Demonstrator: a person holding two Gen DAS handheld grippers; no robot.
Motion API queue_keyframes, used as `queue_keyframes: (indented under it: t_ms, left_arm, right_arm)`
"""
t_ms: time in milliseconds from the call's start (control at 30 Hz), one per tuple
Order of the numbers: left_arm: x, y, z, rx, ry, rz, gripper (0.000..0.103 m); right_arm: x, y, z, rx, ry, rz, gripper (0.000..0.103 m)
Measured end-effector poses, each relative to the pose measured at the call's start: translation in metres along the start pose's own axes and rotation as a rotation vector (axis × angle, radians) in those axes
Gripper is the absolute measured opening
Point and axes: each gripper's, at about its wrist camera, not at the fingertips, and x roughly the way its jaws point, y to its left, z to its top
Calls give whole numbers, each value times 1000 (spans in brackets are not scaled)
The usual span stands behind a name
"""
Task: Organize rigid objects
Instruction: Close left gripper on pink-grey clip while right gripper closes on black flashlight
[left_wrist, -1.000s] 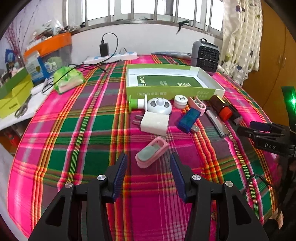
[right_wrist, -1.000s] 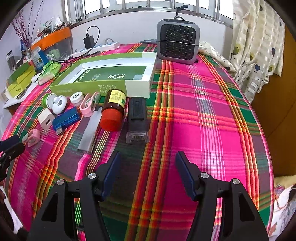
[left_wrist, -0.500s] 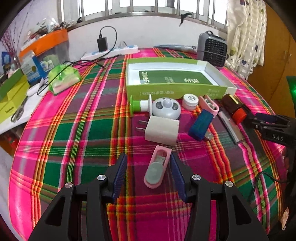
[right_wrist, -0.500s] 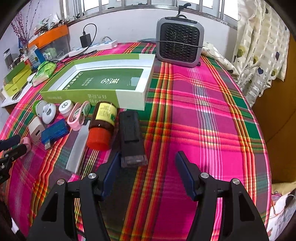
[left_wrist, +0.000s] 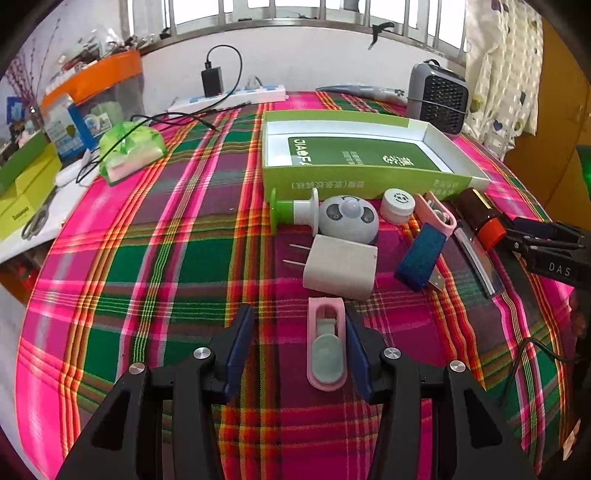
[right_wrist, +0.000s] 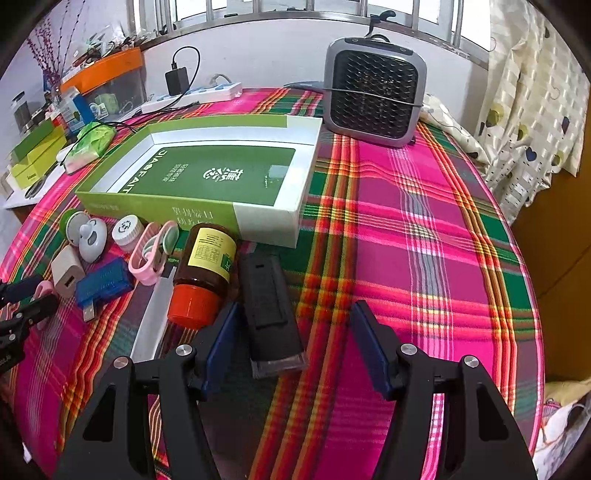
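A green and white box (left_wrist: 365, 177) lies open on the plaid cloth, also seen in the right wrist view (right_wrist: 266, 218). In front of it lie small items. My left gripper (left_wrist: 297, 350) is open, with a pink clip (left_wrist: 327, 347) lying between its fingers, close to the right finger. Beyond it are a white charger (left_wrist: 340, 267), a blue USB device (left_wrist: 421, 254) and a panda-face gadget (left_wrist: 349, 219). My right gripper (right_wrist: 295, 349) is open, with a black rectangular device (right_wrist: 271, 314) between its fingers, nearer the left one. A brown bottle with a red cap (right_wrist: 201, 273) lies left of it.
A grey fan heater (right_wrist: 373, 94) stands behind the box. A power strip with a charger (left_wrist: 236, 98) and a green tissue pack (left_wrist: 129, 151) lie at the back left. A second pink clip (right_wrist: 153, 251) and a metal strip (right_wrist: 151, 321) lie among the items.
Both grippers have moved forward. The pink clip now lies between the left fingers and the black device between the right fingers. Both stay open.
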Motion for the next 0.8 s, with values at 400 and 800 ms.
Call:
queue_keyframes:
  t_ms: [400,800]
  left_arm:
    - [1,0,2,-11,0,13,43]
    - [0,1,3,-18,3,10,22]
  right_arm:
    - [-1,2,-1,-11,-12,14,55]
    - [-4,7,-2,-31,-13,36,29]
